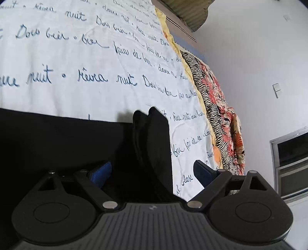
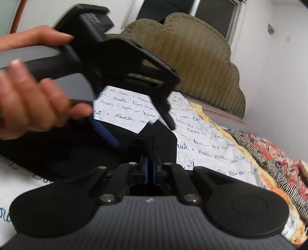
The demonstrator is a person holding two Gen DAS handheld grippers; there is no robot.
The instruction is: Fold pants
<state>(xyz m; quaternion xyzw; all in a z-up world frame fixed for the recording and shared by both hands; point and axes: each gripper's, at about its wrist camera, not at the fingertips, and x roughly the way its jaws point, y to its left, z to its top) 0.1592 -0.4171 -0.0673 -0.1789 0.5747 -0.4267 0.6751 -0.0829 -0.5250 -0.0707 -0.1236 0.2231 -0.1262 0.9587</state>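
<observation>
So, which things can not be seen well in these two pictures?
- Pants: left wrist view, one dark mass, folds unreadable; the left edge cuts them.
- Right gripper: right wrist view, pads shut on dark cloth; black on black hides how much is pinched.
- Left gripper: right wrist view, blurred by motion; its hand is cut by the left edge.
- Headboard: left wrist view, cut by the top edge.

A bed fills the left and centre of both views. Its white sheet [image 1: 80, 63] carries blue handwritten script. A yellow edge and a zebra-and-floral blanket [image 1: 217, 107] run along the sheet's right side. An olive, scalloped, ribbed headboard [image 2: 194, 57] stands at upper centre of the right wrist view. White walls [image 1: 250, 57] fill the right. A metal-framed window [image 1: 290, 161] sits at lower right of the left wrist view. Lighting is even.
</observation>
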